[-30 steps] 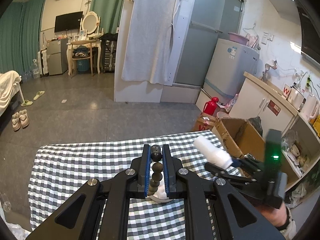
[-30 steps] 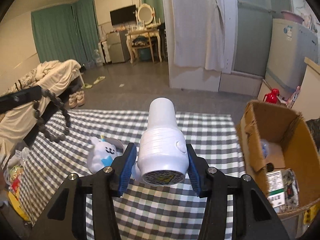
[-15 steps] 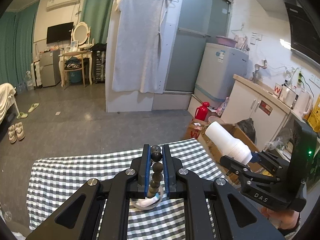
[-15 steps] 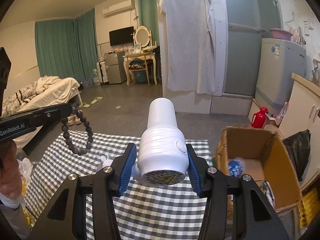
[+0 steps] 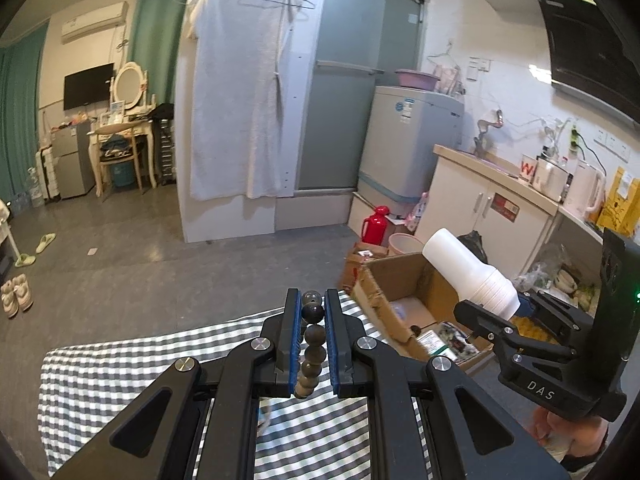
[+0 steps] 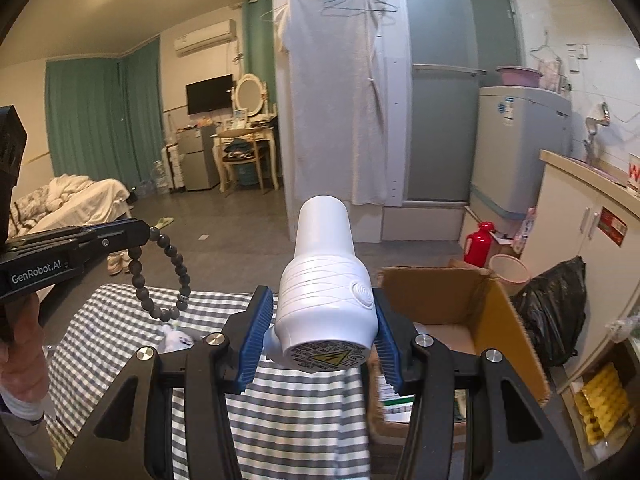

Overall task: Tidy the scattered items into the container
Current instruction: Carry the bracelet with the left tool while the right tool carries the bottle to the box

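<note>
My left gripper point(image 5: 312, 304) is shut on a dark bead bracelet point(image 5: 311, 336), held high above the checked tablecloth point(image 5: 120, 376). In the right wrist view the bracelet point(image 6: 160, 276) hangs as a loop from the left gripper point(image 6: 140, 232). My right gripper point(image 6: 320, 316) is shut on a white hair dryer point(image 6: 326, 300), barrel pointing forward. In the left wrist view the dryer point(image 5: 468, 272) is over the open cardboard box point(image 5: 384, 296). The box point(image 6: 504, 320) sits to the right of the table with several items inside.
A small white plush toy point(image 6: 178, 338) lies on the tablecloth point(image 6: 280, 420). Beyond the box stand a red thermos point(image 6: 478, 242), a pink bin point(image 6: 508, 276) and a black rubbish bag point(image 6: 556, 312). White cabinets point(image 5: 480, 216) run along the right.
Both grippers have risen and swung right toward the box, still holding the bracelet and the dryer. The dryer has moved from above the table to above the box.
</note>
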Available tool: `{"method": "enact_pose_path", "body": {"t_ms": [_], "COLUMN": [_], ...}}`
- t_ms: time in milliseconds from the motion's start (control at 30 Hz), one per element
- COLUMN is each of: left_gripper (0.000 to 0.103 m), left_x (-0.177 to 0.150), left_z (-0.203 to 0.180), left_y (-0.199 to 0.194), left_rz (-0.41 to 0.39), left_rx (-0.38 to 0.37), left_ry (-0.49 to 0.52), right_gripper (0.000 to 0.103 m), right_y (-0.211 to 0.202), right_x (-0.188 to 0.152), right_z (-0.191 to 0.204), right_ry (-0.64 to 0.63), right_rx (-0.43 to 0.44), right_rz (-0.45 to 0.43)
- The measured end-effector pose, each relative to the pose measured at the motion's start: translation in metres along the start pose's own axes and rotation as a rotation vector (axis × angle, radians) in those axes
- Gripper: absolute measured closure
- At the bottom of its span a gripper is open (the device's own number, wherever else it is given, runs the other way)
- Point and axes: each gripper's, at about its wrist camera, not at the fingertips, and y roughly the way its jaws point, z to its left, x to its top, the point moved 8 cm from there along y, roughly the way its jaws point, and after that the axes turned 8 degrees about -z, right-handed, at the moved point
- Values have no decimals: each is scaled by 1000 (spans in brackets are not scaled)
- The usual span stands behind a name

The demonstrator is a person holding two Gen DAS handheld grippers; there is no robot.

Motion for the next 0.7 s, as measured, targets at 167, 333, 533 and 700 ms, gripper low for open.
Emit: {"method": "enact_pose_path", "body": {"t_ms": [167, 333, 533, 700], "left_gripper": [92, 92, 92, 92], "left_x": [7, 8, 9, 8], "left_z": [-28, -55, -93, -120], "left_y": [11, 24, 43, 56], "left_rz": [-4, 0, 12, 34], "left_rx": [-38, -75, -126, -176], "left_ry": [31, 45, 79, 100], "right_gripper": [55, 55, 55, 55], "right_y": [-7, -13, -12, -9], "right_x": [1, -3, -12, -22], "right_z": [-26, -52, -81, -109], "right_ry": [15, 33, 54, 78], "right_rx": [-51, -101, -154, -196], "right_rz": [-5, -1, 15, 38]}}
